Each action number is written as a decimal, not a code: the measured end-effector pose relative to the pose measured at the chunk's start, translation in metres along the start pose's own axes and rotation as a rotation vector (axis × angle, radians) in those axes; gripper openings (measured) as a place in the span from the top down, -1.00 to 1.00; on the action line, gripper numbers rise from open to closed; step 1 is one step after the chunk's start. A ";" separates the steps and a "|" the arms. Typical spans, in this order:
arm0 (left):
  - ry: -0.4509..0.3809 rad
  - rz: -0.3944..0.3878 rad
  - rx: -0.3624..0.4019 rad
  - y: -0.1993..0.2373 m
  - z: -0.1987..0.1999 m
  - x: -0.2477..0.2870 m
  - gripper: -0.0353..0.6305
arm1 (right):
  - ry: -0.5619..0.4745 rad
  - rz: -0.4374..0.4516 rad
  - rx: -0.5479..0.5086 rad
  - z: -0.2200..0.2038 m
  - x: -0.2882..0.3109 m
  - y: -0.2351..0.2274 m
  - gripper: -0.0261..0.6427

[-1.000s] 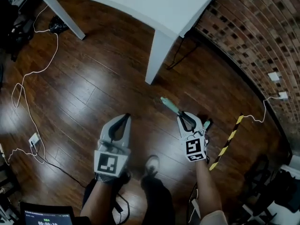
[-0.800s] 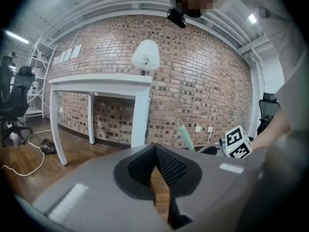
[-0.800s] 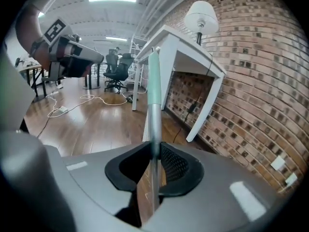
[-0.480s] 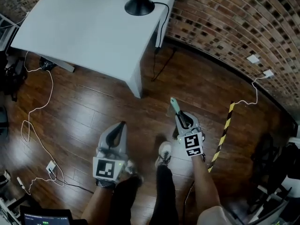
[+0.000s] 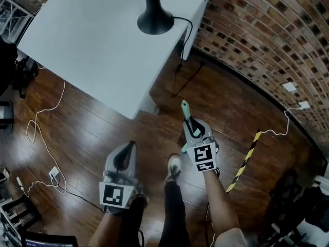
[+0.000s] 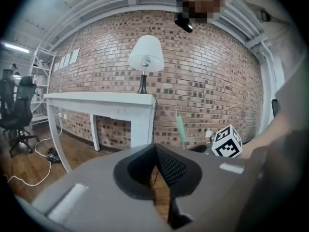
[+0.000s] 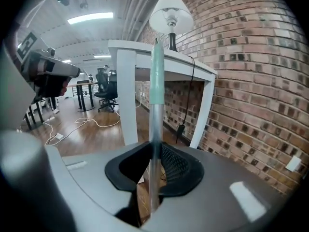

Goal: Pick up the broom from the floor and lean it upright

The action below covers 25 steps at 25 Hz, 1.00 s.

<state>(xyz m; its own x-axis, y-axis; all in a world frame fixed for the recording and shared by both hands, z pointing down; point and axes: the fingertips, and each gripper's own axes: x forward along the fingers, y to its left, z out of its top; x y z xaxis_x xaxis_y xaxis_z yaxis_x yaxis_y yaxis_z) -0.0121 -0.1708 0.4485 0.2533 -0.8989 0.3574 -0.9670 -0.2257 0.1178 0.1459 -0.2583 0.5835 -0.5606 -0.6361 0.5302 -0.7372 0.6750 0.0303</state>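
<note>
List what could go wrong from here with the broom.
Only the right gripper clamps the broom handle, while the left gripper is shut and empty, so the broom could pivot or slip. The handle's top stands near the table corner and the lamp cord; a swing might hit or snag them. Leaned on the brick wall, it may slide on the glossy floor.

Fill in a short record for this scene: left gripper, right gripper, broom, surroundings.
left gripper: shut, nothing in it
right gripper: shut on the broom handle
broom handle: silver pole with a green grip on top, held roughly upright; broom head not in view
surroundings: white table with a lamp, brick wall, wooden floor
</note>
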 end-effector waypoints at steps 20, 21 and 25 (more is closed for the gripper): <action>0.066 0.044 -0.060 0.016 -0.030 0.034 0.89 | -0.057 0.028 -0.093 0.063 0.089 -0.009 0.66; 0.066 0.044 -0.062 0.017 -0.030 0.035 0.89 | -0.059 0.027 -0.094 0.064 0.092 -0.009 0.66; 0.069 0.045 -0.061 0.025 -0.030 0.036 0.89 | -0.064 0.011 -0.131 0.065 0.095 -0.009 0.63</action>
<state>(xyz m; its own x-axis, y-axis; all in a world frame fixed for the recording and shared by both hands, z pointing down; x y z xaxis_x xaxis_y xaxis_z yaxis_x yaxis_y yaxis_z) -0.0261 -0.1977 0.4922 0.2133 -0.8789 0.4266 -0.9746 -0.1610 0.1556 0.0748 -0.3498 0.5786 -0.5948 -0.6480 0.4757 -0.6776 0.7226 0.1371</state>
